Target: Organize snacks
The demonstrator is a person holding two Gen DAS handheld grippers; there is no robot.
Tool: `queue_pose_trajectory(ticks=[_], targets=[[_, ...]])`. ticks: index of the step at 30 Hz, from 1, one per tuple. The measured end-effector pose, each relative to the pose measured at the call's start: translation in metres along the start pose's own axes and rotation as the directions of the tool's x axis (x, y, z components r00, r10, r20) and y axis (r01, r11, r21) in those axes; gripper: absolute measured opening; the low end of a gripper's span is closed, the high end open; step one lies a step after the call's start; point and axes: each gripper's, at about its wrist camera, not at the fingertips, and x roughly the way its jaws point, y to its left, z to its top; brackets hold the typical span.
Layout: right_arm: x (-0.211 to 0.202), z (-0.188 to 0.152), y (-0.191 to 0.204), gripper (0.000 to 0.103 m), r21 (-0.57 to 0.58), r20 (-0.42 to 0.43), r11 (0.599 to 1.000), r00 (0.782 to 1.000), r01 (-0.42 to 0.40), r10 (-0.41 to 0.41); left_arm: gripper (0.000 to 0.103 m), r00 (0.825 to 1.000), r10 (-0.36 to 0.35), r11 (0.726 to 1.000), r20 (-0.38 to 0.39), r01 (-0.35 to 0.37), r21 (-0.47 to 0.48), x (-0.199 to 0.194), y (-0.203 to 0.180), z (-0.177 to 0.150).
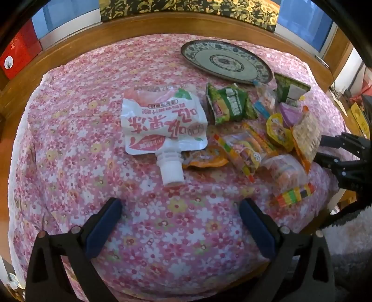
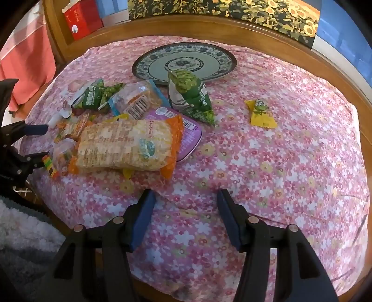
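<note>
A pile of snacks lies on the pink floral tablecloth (image 1: 93,93). A white spouted drink pouch (image 1: 162,120) lies at its left, spout toward my left gripper (image 1: 181,204), which is open and empty just short of it. A green packet (image 1: 230,104) and a clear candy bag (image 1: 246,148) lie to the right. In the right wrist view an orange-edged puffed snack bag (image 2: 127,146) tops the pile over a purple tub (image 2: 188,130), with a green triangular packet (image 2: 190,95) behind and a yellow packet (image 2: 261,113) alone at right. My right gripper (image 2: 186,199) is open and empty near the table's front.
A blue-and-white patterned plate (image 1: 226,60) stands at the back of the table, also in the right wrist view (image 2: 183,60). A wooden rim (image 1: 162,23) runs around the table. A red box (image 2: 81,18) stands at the back left.
</note>
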Motion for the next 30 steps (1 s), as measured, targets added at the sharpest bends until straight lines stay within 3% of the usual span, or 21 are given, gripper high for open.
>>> queue_pose_trajectory(ticks=[30], targets=[[0.0013,0.0023,-0.0022,0.059,-0.016,0.011,1.0,1.0,-0.011,0.011,0.103,1.0,-0.005,1.0,0.004,0.005,0.011,0.0016,0.0026,-0.0008]])
